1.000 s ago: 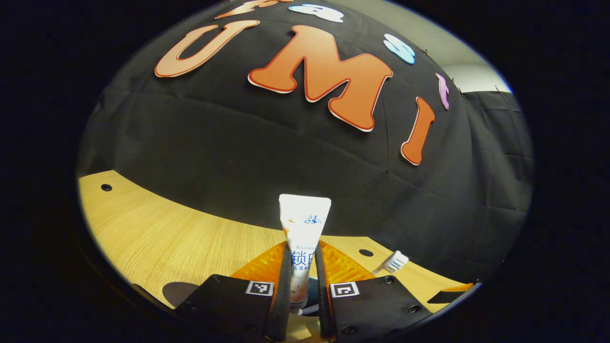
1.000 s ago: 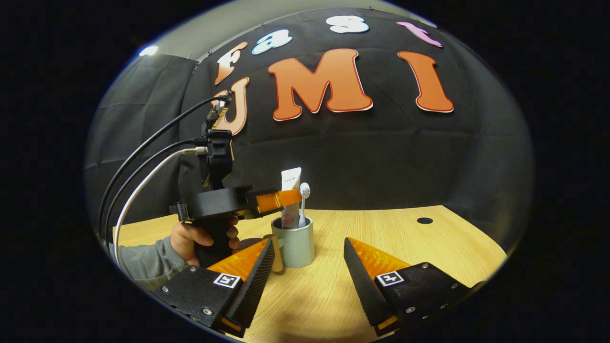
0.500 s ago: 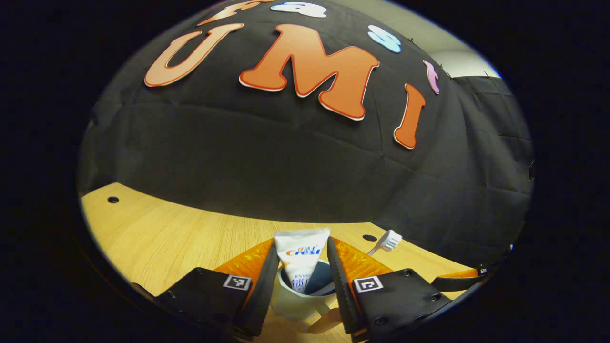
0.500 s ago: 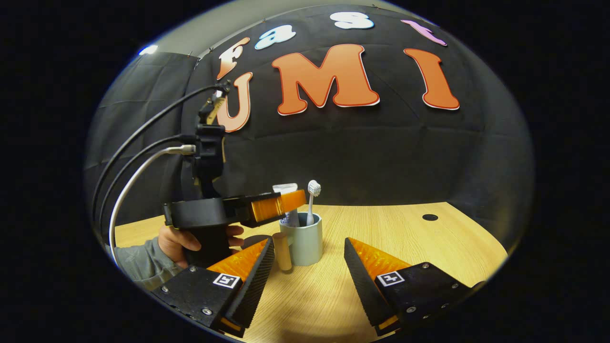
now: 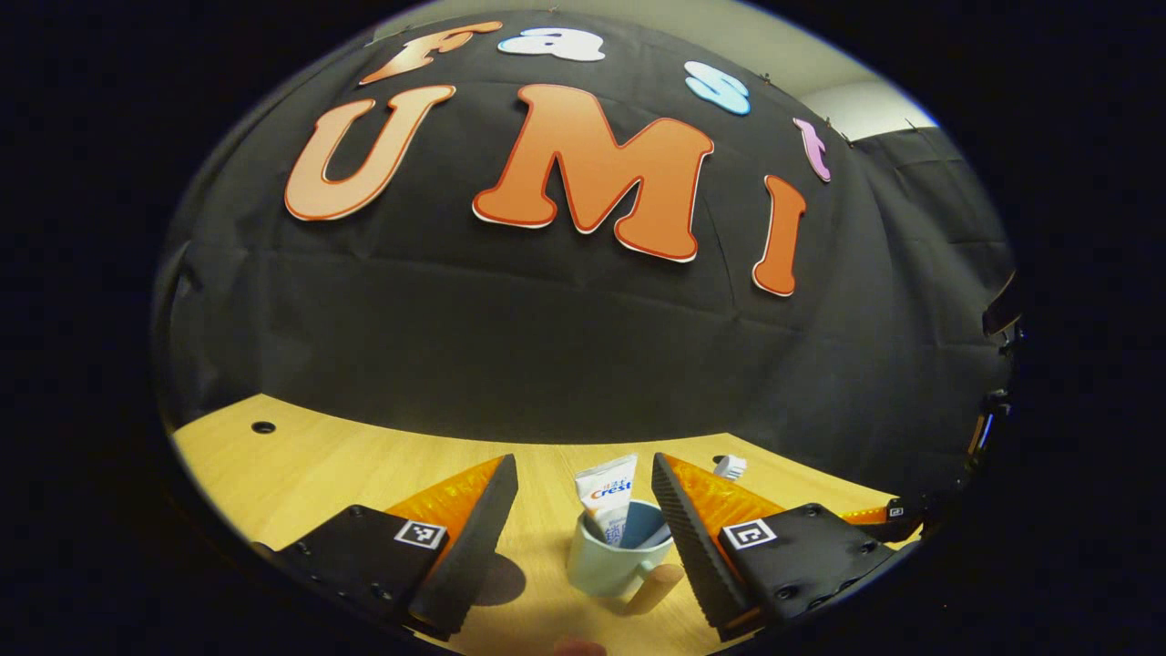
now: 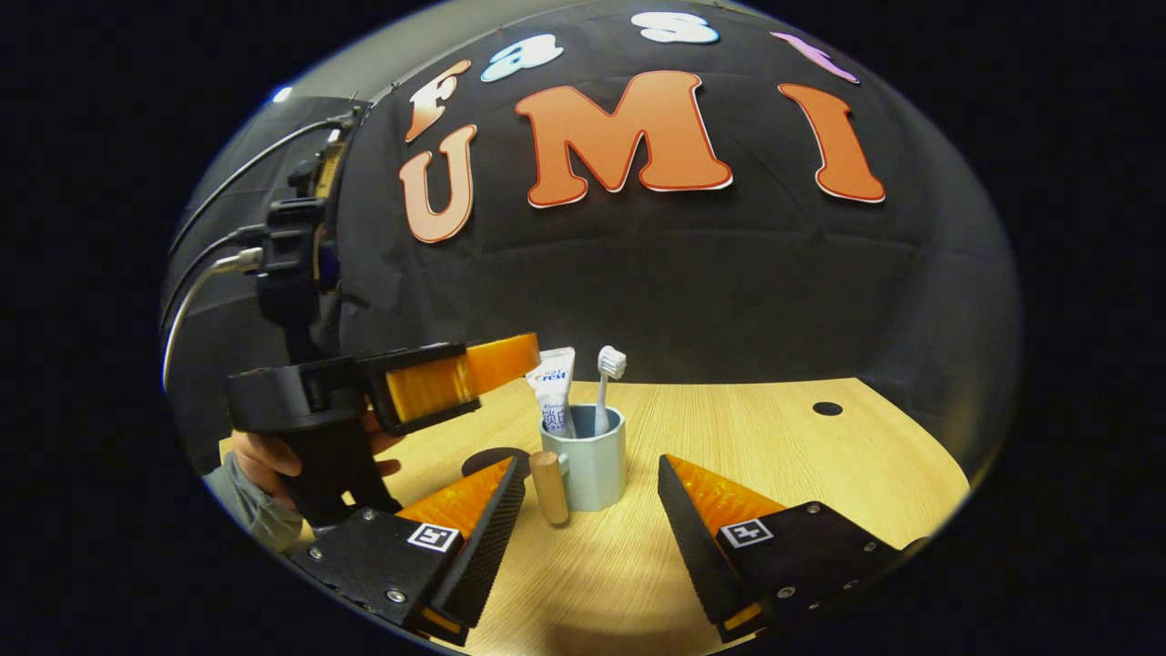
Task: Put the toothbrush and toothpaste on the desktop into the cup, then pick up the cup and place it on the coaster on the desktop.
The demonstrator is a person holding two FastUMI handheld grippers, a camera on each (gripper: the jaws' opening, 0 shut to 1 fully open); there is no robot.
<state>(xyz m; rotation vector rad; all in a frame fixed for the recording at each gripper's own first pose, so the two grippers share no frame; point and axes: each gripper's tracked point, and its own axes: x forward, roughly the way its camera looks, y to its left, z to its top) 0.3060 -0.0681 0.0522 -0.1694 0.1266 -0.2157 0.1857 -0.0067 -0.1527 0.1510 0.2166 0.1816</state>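
A pale blue-grey ceramic cup with a wooden handle (image 6: 590, 460) stands upright on the light wood bench (image 6: 783, 456). Inside the cup stand a white toothpaste tube (image 6: 554, 387) and a white toothbrush (image 6: 608, 383), bristles up, side by side. A dark round coaster (image 6: 492, 460) lies on the bench just left of the cup. The left hand-held gripper (image 5: 583, 501) hovers above the cup, fingers spread apart, touching nothing; a hand (image 6: 264, 456) grips its handle. The right hand-held gripper (image 6: 590, 510) sits near the cup, its fingers likewise wide apart and empty.
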